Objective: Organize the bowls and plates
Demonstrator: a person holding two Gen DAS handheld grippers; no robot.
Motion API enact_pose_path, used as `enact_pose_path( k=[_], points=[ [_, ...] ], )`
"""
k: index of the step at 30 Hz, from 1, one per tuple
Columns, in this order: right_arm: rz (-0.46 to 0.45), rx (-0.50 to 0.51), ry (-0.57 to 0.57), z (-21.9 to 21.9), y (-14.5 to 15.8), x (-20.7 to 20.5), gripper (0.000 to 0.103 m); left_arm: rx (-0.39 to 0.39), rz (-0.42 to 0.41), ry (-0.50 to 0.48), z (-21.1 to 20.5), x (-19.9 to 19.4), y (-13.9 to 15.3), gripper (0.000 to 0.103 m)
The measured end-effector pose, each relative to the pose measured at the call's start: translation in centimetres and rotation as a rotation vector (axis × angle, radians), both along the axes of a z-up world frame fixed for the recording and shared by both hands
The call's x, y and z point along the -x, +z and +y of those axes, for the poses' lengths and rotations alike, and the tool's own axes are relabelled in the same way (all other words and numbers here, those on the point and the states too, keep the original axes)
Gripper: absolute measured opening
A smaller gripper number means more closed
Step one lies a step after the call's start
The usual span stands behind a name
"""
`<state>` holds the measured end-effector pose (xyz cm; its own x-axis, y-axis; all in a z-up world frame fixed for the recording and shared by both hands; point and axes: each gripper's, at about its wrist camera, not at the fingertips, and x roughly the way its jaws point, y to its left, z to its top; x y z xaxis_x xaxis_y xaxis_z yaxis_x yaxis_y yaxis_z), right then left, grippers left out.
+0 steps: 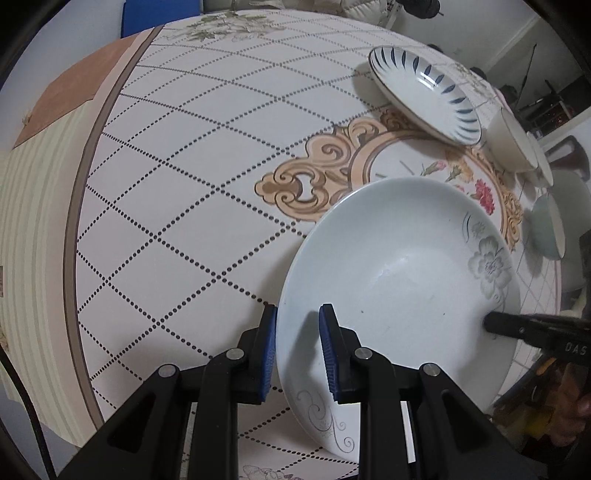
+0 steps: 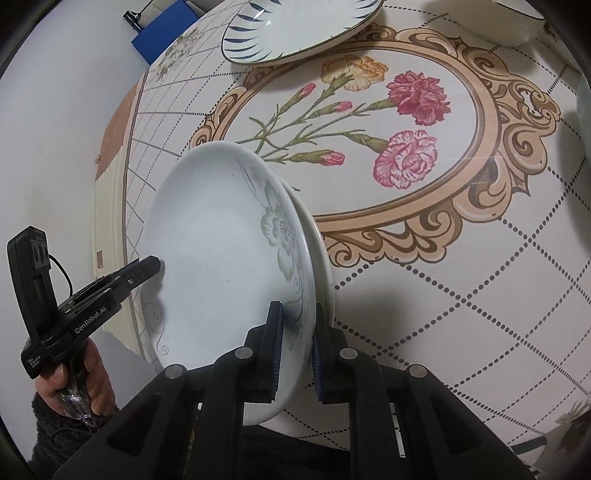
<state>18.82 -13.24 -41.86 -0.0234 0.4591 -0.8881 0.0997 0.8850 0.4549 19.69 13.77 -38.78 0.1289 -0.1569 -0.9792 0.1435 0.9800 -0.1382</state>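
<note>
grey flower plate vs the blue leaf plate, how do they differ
The grey flower plate carries a faint grey blossom and is gripped at opposite rims by the left gripper and right gripper; the blue leaf plate has dark blue rim strokes and sits ungripped farther back. Both are pale and shallow.

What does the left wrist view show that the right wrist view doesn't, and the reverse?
Left wrist only: stacked white bowls and a pale green bowl at the table's far right. Right wrist only: the full carnation medallion on the tablecloth, and the person's left hand gripping its handle. Shared: the white floral plate, pinched at opposite rims by the left tool and right tool, plus the blue-striped plate.
</note>
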Motion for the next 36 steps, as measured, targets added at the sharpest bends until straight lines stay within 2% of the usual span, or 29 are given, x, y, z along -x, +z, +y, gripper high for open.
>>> enact_pose_path(
  k=[11,23,26,29,36],
  points=[
    [0.016,0.034,0.017,0.7,-0.2,-0.1,0.015,-0.05,0.037,-0.025,-0.1,0.4,-0.9,0.02],
    [0.087,0.079,0.009,1.1,0.2,-0.7,0.015,-0.109,0.063,-0.065,-1.1,0.6,-0.9,0.02],
    [0.105,0.116,0.045,1.6,0.5,-0.9,0.015,-0.126,0.058,-0.072,-1.8,0.4,-1.1,0.02],
    [0.112,0.212,0.107,2.5,0.6,-1.2,0.014,-0.129,0.061,-0.069,-2.1,0.2,-1.3,0.02],
    [0.13,0.253,0.151,3.5,0.6,-1.5,0.012,-0.138,0.063,-0.053,-2.2,0.4,-0.8,0.02]
  ],
)
